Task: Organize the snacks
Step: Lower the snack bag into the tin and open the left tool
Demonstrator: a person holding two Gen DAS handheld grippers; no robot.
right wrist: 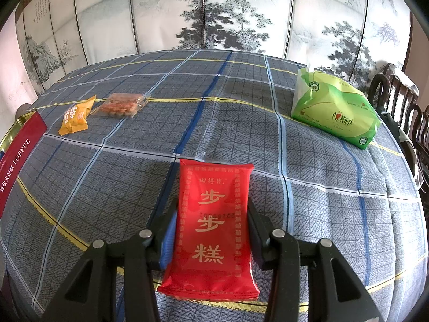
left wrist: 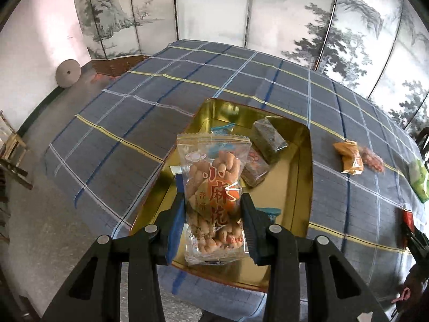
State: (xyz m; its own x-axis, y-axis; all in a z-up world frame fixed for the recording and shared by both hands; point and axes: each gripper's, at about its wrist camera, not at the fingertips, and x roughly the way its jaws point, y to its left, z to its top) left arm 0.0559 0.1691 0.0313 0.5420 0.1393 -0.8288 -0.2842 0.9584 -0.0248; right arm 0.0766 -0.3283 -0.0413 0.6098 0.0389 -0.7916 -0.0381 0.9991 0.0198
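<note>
- A clear bag of twisted dough snacks (left wrist: 211, 187), held above the gold tin (left wrist: 295, 214), looks light and crinkly; the fried twists inside are likely brittle, so a hard squeeze could crush them
- The left claw (left wrist: 214, 209) is closed on that bag partway up its length, pads pressing both long edges, with the top seal pointing to 12 o'clock over the tin's open inside
- The film looks slick, so the sides of the pack seem a safer hold than the thin seals
- Inside the tin, wrapped cakes (left wrist: 268, 139) lie toward 1 o'clock of the held bag; an orange packet (left wrist: 348, 158) sits on the checked cloth (left wrist: 120, 123) at 3 o'clock, outside the tin
- The right claw (right wrist: 211, 228) grips a red cake packet (right wrist: 214, 214) by its two long sides; the pack looks soft, flat and light, and a mid-length hold keeps it from drooping
- From the red packet, a clear tray of snacks (right wrist: 120, 106) lies at 10 o'clock and a green tissue pack (right wrist: 335, 115) at 2 o'clock, both well apart from it
</note>
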